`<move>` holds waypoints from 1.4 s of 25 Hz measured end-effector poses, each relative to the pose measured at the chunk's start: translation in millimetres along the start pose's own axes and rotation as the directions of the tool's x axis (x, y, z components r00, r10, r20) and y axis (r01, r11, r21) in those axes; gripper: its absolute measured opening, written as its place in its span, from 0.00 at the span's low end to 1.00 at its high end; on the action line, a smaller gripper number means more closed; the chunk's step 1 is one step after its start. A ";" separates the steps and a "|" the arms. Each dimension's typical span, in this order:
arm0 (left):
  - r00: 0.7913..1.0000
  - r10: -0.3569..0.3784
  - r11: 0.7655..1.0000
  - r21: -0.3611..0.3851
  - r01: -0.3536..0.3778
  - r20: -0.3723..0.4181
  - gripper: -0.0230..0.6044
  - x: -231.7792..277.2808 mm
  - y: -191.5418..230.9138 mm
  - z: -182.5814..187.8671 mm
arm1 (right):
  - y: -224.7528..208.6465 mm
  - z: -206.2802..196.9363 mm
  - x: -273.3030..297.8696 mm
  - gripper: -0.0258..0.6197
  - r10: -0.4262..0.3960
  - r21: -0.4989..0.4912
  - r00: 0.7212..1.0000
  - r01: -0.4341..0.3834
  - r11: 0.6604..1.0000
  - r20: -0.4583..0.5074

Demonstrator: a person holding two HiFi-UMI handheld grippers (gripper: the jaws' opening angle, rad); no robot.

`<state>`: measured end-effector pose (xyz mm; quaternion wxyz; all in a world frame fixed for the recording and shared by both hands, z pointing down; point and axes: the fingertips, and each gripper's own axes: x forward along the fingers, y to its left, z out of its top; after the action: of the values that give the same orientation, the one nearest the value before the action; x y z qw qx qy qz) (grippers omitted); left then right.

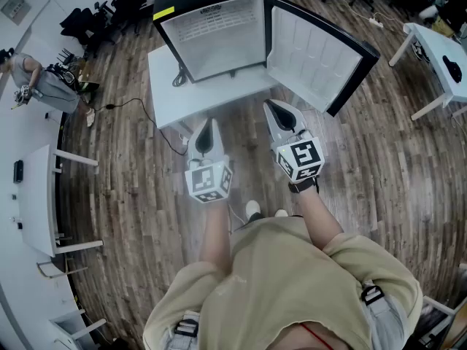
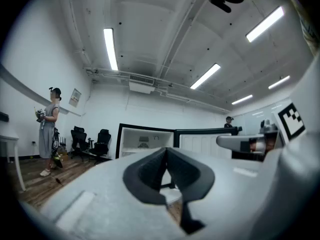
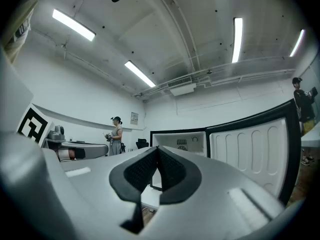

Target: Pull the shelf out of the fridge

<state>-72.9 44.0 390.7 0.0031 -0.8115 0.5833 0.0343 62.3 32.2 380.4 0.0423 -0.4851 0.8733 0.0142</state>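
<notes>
— Where's the shelf?
— Inside the fridge [image 1: 215, 39], as far as I can tell. The cavity is washed out white, and I can't separate the shelf from its walls. The fridge stands at the far edge of the desk [image 1: 169, 86], with its door [image 1: 314, 53] swung open towards the right corner.
— Any writing on it?
— There's a yellow sticker [image 1: 163, 12] on the top left corner of the black casing. There's also a printed label [image 1: 211, 9] high on the back wall of the cavity. Both are too small to read.
— And the tools?
— The left gripper [image 1: 207, 126] hangs at the desk's near edge, level and aimed at the fridge. Its dark pads [image 2: 147, 171] meet at the tips with nothing between them. The right gripper [image 1: 277, 109] is just off the near right corner, below the door, and its jaws are also pressed together and empty. Each gripper carries a cube [image 1: 209, 182] with black-and-white square markers.
— Around that?
— A black cable [image 1: 180, 75] drops from the desk's left edge onto the wooden floor [image 1: 379, 159]. Black chairs [image 1: 120, 2] stand beyond the far left corner. A person [image 1: 44, 86] in grey stands well to the left by a long white counter [image 1: 33, 188]. A wall poster [image 2: 75, 97] hangs behind them, its print unreadable.
</notes>
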 end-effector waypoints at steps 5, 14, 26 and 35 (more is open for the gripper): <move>1.000 -0.019 1.000 -0.014 0.019 -0.005 0.04 4.4 8.2 -1.6 | 10.2 3.6 10.6 0.05 0.021 -0.024 1.000 -0.021 0.999 0.010; 0.999 -0.032 0.999 -0.027 0.032 0.008 0.04 12.7 38.9 -1.4 | 21.8 1.9 41.5 0.05 0.014 0.038 0.999 -0.015 0.999 0.038; 0.996 -0.084 0.994 -0.068 0.085 0.015 0.04 25.8 83.3 -3.7 | 56.7 -1.4 90.8 0.05 0.015 0.052 0.998 -0.018 0.998 0.060; 0.997 -0.078 0.994 -0.073 0.077 0.001 0.04 65.6 98.9 -22.9 | 20.4 -36.5 125.4 0.05 -0.038 0.135 0.999 0.037 0.990 0.006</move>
<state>-144.6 -50.7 413.1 -0.0259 -0.8331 0.5498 0.0546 -23.2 -65.5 405.4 0.0792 -0.4974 0.8628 -0.0434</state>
